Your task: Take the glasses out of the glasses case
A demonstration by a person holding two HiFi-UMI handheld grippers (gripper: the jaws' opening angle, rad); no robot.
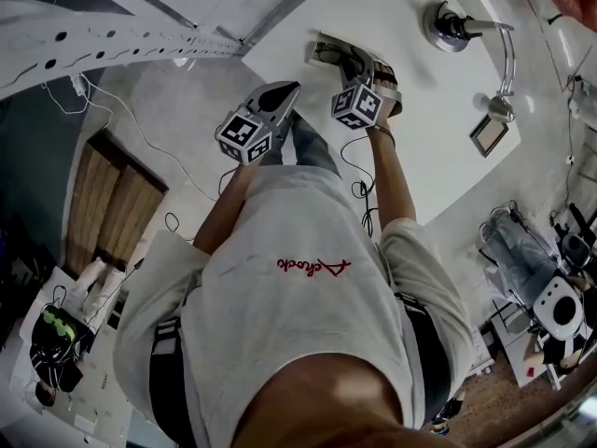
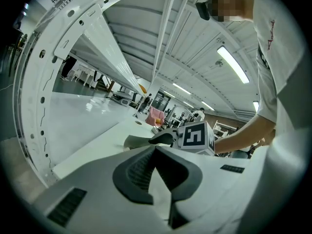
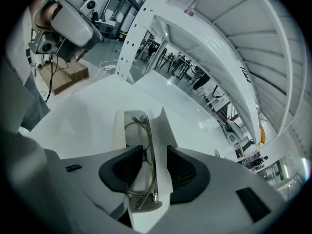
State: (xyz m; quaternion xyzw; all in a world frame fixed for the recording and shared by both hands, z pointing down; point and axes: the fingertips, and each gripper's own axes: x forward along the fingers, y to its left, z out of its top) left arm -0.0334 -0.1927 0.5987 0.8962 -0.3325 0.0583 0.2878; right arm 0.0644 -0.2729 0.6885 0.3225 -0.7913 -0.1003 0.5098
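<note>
The right hand-held gripper [image 3: 155, 147] tilts down at the bench [image 3: 87, 116], jaws apart around the glasses [image 3: 152, 157] lying in the open case [image 3: 162, 130]. The left hand-held gripper [image 2: 157, 150] is nearly level, jaws together. The head view barely shows the case.

A red script word [image 1: 312, 265] on the person's white shirt [image 1: 280, 325] shows inverted, not legible.

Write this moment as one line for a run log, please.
right hand-held gripper: open, astride glasses | glasses: inside open glasses case | left hand-held gripper: shut
</note>
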